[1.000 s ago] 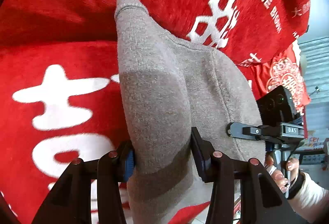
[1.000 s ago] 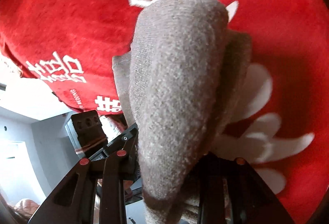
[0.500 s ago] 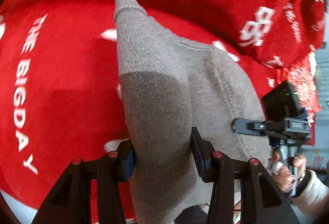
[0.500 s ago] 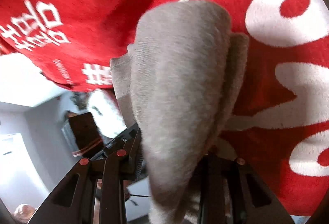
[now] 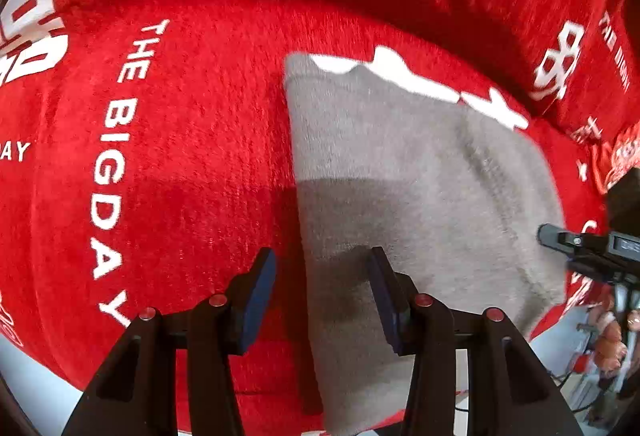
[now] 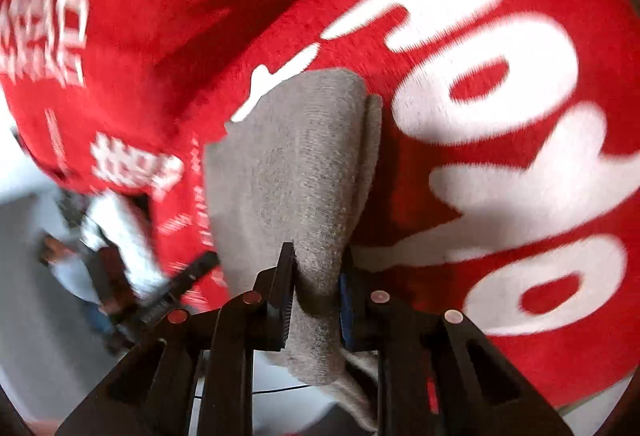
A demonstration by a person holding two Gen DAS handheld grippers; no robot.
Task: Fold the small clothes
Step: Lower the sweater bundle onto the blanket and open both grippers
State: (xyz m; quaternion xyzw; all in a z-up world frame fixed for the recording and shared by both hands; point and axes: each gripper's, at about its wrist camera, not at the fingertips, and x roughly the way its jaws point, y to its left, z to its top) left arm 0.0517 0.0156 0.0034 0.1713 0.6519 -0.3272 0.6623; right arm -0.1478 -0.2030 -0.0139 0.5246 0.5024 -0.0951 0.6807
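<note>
A grey knitted garment (image 5: 400, 176) lies spread on a red blanket (image 5: 180, 156) with white lettering. My left gripper (image 5: 320, 256) points down over its near left edge. The jaws stand apart, with a strip of red showing between the left pad (image 5: 260, 288) and the cloth, so nothing is pinched. In the right wrist view the same garment (image 6: 292, 164) rises as a bunched fold. My right gripper (image 6: 318, 250) is closing and its pads press on that fold. The right gripper's body (image 5: 592, 252) shows at the garment's right edge.
The red blanket (image 6: 460, 16) covers nearly the whole surface, with a raised fold along the back. Its edge drops to a pale floor at the lower left (image 6: 40, 316). A person's white sleeve (image 6: 120, 228) and the other gripper, blurred, sit there.
The garment has come down from hanging bunched between the left pads to lying flat on the blanket. The left pads no longer grip it. The right jaws have narrowed on the fold.
</note>
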